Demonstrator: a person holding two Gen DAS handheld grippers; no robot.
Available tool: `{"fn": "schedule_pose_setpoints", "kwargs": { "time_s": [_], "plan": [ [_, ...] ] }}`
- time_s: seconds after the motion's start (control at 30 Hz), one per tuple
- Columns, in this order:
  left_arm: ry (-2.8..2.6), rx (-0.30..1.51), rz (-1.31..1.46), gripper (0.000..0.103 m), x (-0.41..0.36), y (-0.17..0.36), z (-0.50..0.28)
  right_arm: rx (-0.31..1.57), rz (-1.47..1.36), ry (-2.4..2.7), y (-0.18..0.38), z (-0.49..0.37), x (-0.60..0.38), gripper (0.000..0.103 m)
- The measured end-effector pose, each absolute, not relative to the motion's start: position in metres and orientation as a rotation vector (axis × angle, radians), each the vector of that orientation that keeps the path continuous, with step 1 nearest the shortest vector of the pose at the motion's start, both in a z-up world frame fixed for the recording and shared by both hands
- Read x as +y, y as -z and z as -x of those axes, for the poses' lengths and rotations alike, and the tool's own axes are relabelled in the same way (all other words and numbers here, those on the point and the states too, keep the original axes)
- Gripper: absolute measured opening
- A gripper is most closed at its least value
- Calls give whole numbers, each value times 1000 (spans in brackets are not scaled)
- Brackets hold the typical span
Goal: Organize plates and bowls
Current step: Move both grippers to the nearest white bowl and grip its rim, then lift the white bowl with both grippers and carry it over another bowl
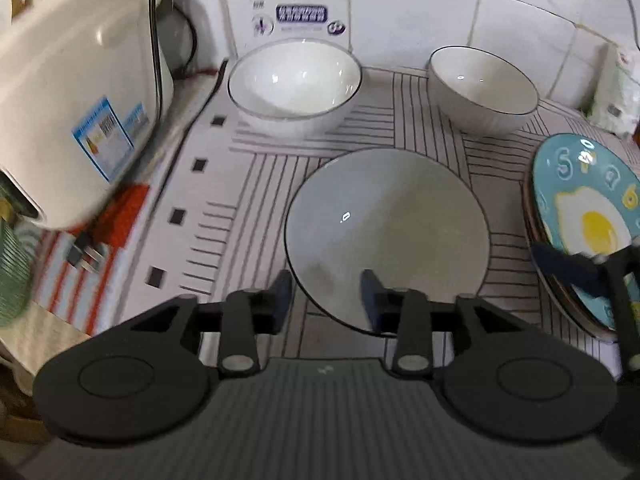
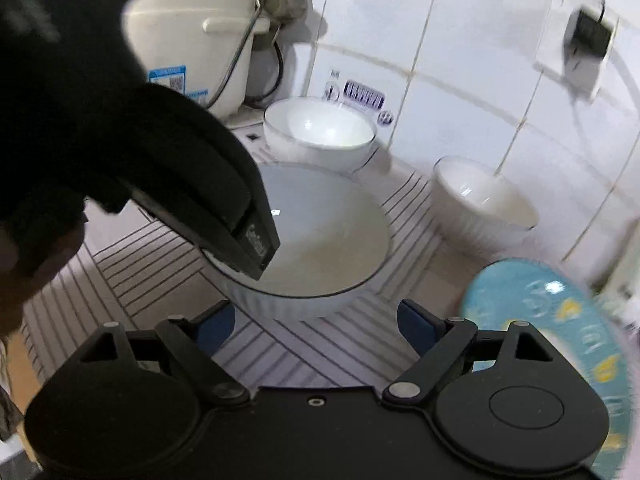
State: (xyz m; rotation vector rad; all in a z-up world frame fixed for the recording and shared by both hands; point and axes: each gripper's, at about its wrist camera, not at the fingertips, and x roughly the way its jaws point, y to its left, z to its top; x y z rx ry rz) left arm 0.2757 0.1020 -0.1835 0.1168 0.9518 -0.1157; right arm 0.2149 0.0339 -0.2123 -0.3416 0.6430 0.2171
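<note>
A large white bowl with a dark rim (image 1: 386,236) sits on the striped mat in front of my left gripper (image 1: 326,298). The gripper is open, its fingers straddling the bowl's near rim, one outside and one over the inside. Two more white bowls stand at the back: a wide one (image 1: 294,84) on the left and a smaller one (image 1: 484,88) on the right. A blue plate with a fried-egg print (image 1: 588,220) tops a stack at the right. My right gripper (image 2: 316,326) is open and empty, near the large bowl (image 2: 320,236) and left of the blue plate (image 2: 560,320).
A white rice cooker (image 1: 68,92) stands at the left on a red-striped cloth (image 1: 104,264), with a plug (image 1: 86,256) beside it. The tiled wall (image 1: 420,12) closes the back. The left gripper's body (image 2: 192,168) crosses the right wrist view above the large bowl.
</note>
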Motion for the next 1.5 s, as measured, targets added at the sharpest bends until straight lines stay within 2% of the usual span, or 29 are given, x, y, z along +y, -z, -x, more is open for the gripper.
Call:
{"fn": "schedule_pose_setpoints", "kwargs": {
  "time_s": [0.3, 0.43, 0.63, 0.8, 0.87, 1.13, 1.5],
  "plan": [
    [159, 904, -79, 44, 98, 127, -254, 561, 107, -169, 154, -190, -46, 91],
    [156, 877, -85, 44, 91, 107, -244, 521, -20, -109, 136, -189, -77, 87],
    [133, 850, -52, 44, 89, 92, -234, 544, -189, -143, 122, -184, -119, 87],
    [107, 849, -6, 44, 92, 100, -244, 510, -170, -130, 119, -194, -135, 87],
    [116, 853, 30, 44, 94, 106, -253, 508, -191, -128, 121, -203, -143, 83],
    [226, 902, 306, 45, 97, 138, -312, 532, -368, -242, 148, -249, -157, 79],
    [274, 921, 202, 44, 59, 159, -386, 607, -446, -139, 177, -317, -150, 77]
  ]
}}
